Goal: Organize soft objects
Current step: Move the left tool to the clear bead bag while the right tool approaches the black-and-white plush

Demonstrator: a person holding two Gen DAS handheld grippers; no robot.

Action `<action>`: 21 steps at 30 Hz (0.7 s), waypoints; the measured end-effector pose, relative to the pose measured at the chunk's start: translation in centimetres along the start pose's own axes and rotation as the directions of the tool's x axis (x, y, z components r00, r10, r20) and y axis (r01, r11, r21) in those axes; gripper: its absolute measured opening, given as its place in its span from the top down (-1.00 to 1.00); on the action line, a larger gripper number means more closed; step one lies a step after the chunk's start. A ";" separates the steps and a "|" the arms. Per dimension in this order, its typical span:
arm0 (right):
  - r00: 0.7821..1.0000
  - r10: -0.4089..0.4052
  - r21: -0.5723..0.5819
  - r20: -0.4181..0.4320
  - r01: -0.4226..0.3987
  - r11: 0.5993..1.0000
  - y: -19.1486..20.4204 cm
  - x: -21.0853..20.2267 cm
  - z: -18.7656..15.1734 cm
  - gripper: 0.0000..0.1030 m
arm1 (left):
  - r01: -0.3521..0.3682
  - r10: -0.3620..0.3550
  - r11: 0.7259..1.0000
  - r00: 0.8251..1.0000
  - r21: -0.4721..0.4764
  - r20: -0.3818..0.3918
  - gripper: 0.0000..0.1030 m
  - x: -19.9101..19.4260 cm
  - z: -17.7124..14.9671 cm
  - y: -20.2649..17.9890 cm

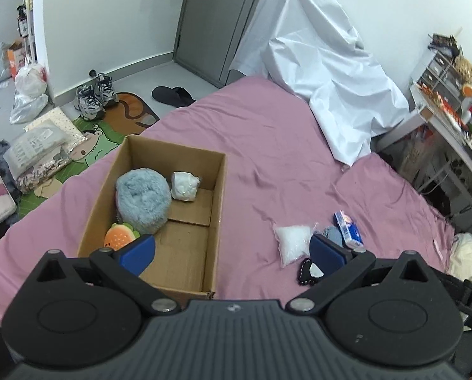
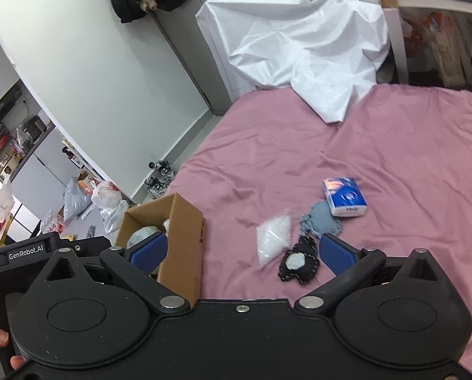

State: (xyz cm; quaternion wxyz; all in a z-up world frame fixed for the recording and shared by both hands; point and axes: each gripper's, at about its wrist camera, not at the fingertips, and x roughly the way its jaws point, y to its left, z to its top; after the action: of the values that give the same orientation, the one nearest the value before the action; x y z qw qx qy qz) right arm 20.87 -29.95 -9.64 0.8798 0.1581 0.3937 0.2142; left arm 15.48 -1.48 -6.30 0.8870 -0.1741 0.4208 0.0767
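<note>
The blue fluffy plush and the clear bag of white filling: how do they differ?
The blue fluffy plush lies inside the cardboard box; the clear bag of white filling lies out on the pink sheet. The plush is rounded and bulky, the bag flat. The plush is furry blue, the bag glossy white. Neither tool touches either.

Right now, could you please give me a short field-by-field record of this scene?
surface: pink bed sheet
container: open cardboard box
in box: fluffy blue plush, white bundle, burger plush
loose on bed: clear bag of white filling, black felt piece, grey felt piece, tissue pack
left gripper: open, empty
right gripper: open, empty
</note>
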 end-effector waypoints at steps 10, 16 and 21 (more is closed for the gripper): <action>1.000 -0.014 0.019 -0.010 0.014 1.000 -2.6 -0.3 -0.8 -1.00 | -0.017 0.019 0.999 0.999 0.043 -0.045 -0.99 1.6 -1.3 -2.3; 0.999 -0.027 0.046 -0.035 0.029 0.999 -3.9 0.5 -1.3 -1.00 | -0.014 0.018 0.999 0.996 0.052 -0.087 -0.99 3.0 -2.0 -3.0; 0.999 -0.011 0.091 -0.053 0.016 0.996 -4.9 1.0 -1.4 -1.00 | -0.017 0.025 0.997 0.993 0.075 -0.116 -0.99 4.4 -2.7 -3.7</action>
State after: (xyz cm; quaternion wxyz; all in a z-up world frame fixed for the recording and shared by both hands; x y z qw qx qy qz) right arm 21.65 -33.45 -13.35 0.8624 0.1899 0.4272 0.1942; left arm 17.38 -5.93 -10.41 0.8659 -0.1411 0.4761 0.0601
